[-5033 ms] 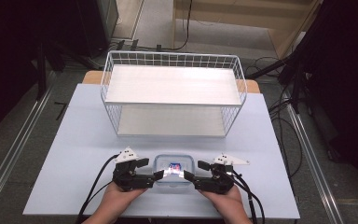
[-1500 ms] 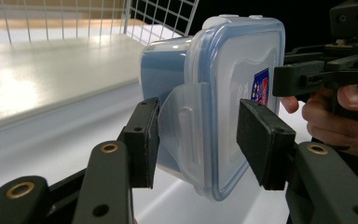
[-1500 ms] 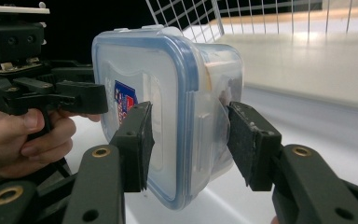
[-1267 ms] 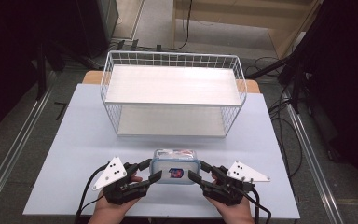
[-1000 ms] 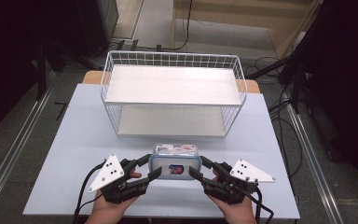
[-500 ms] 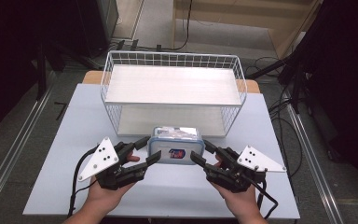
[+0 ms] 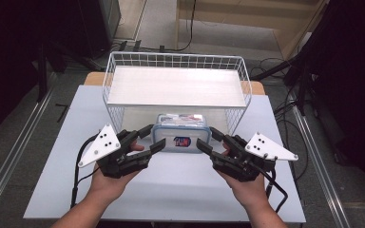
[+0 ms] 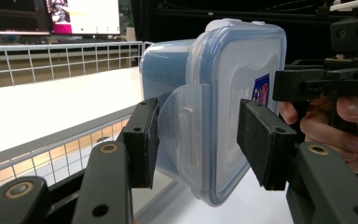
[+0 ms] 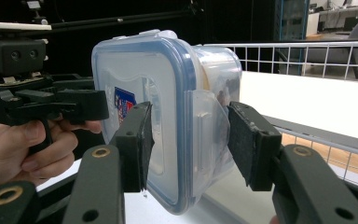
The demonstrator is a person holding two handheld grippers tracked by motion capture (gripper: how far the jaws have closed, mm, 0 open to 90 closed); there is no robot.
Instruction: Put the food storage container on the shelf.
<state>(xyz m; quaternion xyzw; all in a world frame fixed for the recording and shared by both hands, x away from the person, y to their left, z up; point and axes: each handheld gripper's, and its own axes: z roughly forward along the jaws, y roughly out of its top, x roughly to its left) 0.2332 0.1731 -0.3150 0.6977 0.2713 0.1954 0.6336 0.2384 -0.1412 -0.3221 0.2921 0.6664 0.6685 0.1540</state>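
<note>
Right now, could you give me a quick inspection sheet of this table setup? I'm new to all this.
Surface: pale blue table, bare in front of the hands.
Job's things: clear lidded container with a blue-rimmed lid and a sticker, held tipped on its side in front of the white wire basket; a white shelf board lies across the basket.
Clutter: nothing seen.
Grippers: left gripper and right gripper flank the container, jaws open around its side latches; contact cannot be told.
Cables: black cable trails from the left gripper, another from the right.
Surroundings: dark floor, metal rails, floor cables, wooden furniture behind.
</note>
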